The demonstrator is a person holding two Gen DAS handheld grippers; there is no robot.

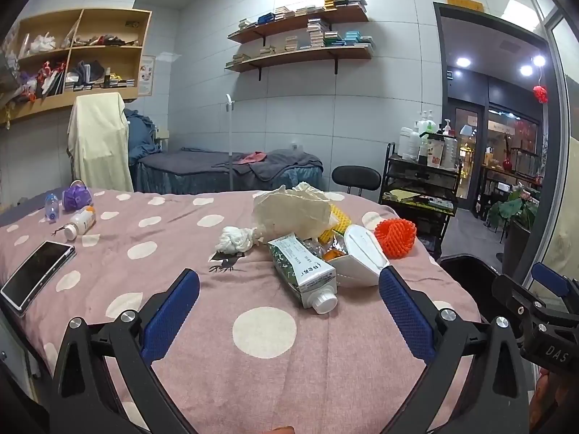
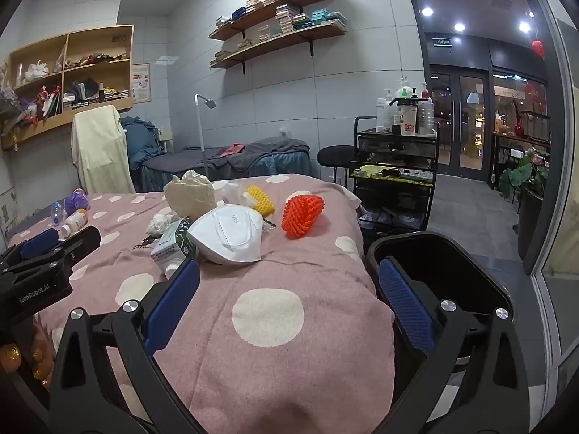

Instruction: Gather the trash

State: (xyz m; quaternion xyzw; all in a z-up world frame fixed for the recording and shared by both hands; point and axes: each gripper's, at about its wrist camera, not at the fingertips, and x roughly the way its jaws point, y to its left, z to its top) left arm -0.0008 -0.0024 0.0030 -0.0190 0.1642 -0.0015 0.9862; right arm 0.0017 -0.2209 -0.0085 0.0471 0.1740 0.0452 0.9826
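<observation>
A heap of trash lies on the pink polka-dot bedspread (image 1: pixel 264 361): a green-and-white carton (image 1: pixel 302 271) on its side, a white face mask (image 1: pixel 362 256), an orange foam net (image 1: pixel 394 238), a yellow foam net (image 1: pixel 338 222), a crumpled tissue (image 1: pixel 235 240) and a cream paper bag (image 1: pixel 289 213). My left gripper (image 1: pixel 289 275) hovers open just short of the carton. My right gripper (image 2: pixel 289 264) is open over bare bedspread, with the mask (image 2: pixel 228 235) and orange net (image 2: pixel 300 217) ahead of it. A black bin (image 2: pixel 434 264) stands at the bed's right edge.
A phone (image 1: pixel 36 275), a pill bottle (image 1: pixel 81 222), a small water bottle (image 1: pixel 51 208) and a purple object (image 1: pixel 76 197) lie at the bed's left. A black cart with bottles (image 2: pixel 398 152) stands beyond the bed's right side.
</observation>
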